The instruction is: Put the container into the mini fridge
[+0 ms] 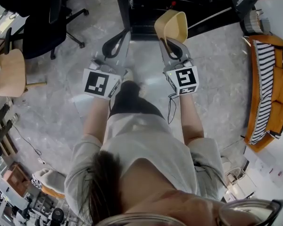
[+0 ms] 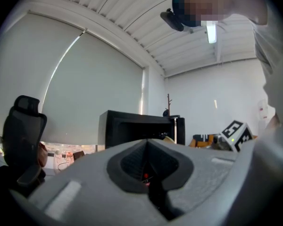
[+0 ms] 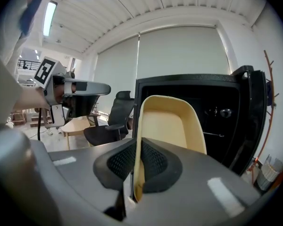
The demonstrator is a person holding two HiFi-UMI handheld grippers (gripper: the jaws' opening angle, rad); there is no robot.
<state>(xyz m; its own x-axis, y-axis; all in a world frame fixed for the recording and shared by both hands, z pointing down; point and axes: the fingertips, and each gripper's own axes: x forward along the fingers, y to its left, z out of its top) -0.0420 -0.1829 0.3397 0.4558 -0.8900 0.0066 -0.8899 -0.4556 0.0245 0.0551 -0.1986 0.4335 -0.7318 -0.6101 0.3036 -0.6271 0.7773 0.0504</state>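
A pale yellow container (image 1: 172, 23) hangs in front of me, tipped on its side, with my right gripper (image 1: 166, 42) shut on one wall of it. In the right gripper view the container (image 3: 169, 121) fills the middle and its rim is pinched between the jaws of the right gripper (image 3: 137, 161). Just beyond it stands the black mini fridge (image 3: 217, 112), with a dark open inside and its door (image 3: 254, 112) swung to the right. The fridge (image 1: 179, 6) lies at the top of the head view. My left gripper (image 1: 120, 36) is beside the right one, shut and holding nothing. The fridge (image 2: 137, 126) is ahead of it.
A black office chair (image 1: 42, 22) stands at the left, with a round wooden table (image 1: 9, 72) nearer me. An orange sofa with a striped cushion (image 1: 269, 88) runs along the right. A coat stand (image 3: 270, 79) rises beside the fridge door. The floor (image 1: 217, 69) is grey.
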